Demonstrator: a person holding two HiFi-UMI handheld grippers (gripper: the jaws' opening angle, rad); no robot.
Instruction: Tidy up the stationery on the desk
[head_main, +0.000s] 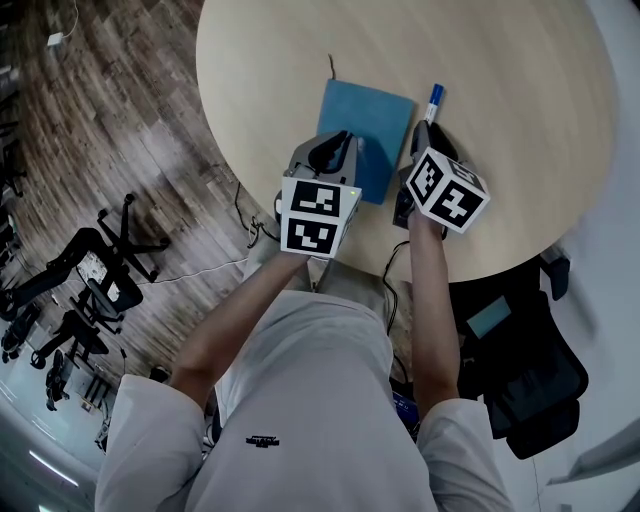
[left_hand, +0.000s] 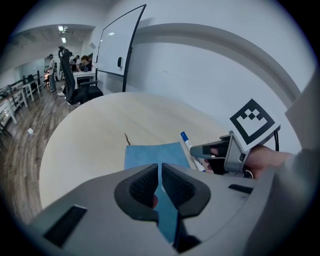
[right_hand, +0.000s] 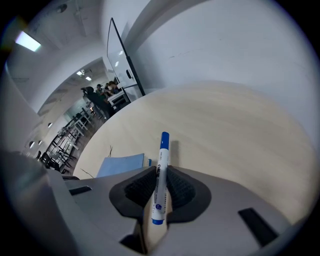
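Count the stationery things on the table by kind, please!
blue notebook: 1
marker: 1
Total: 2

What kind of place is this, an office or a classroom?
Most likely an open-plan office: a round wooden table near a standing whiteboard, with black office chairs and rows of desks beyond, where people sit.

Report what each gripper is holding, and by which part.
The left gripper is clamped on the near edge of the blue notebook. The right gripper pinches the marker across its barrel, with the blue cap pointing away.
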